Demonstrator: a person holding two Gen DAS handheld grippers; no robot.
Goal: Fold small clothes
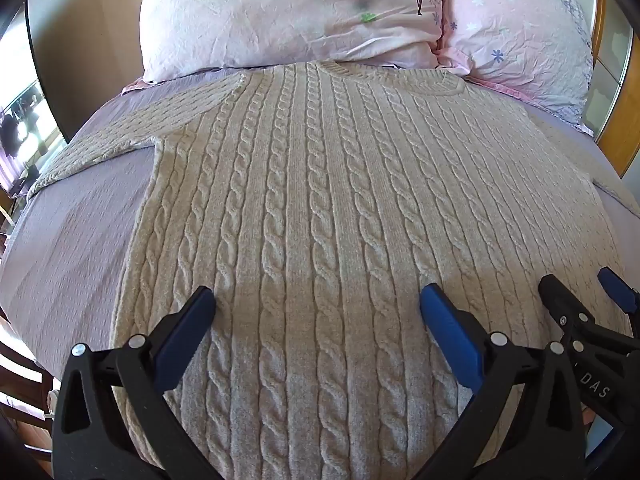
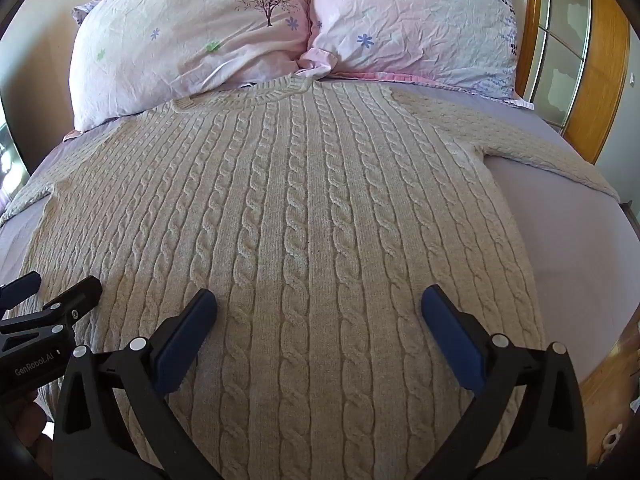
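Cable-knit sweater (image 2: 304,208) lies flat on bed sheet (image 2: 560,216); right gripper (image 2: 319,300) spread wide above hem; two pillows (image 2: 192,36) behind collar.

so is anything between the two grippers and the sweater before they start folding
Nothing visible. The sweater lies spread flat on the bed, and both the left gripper and right gripper hover open right over its lower part. The pillows sit beyond the collar, clear of the body and sleeves.
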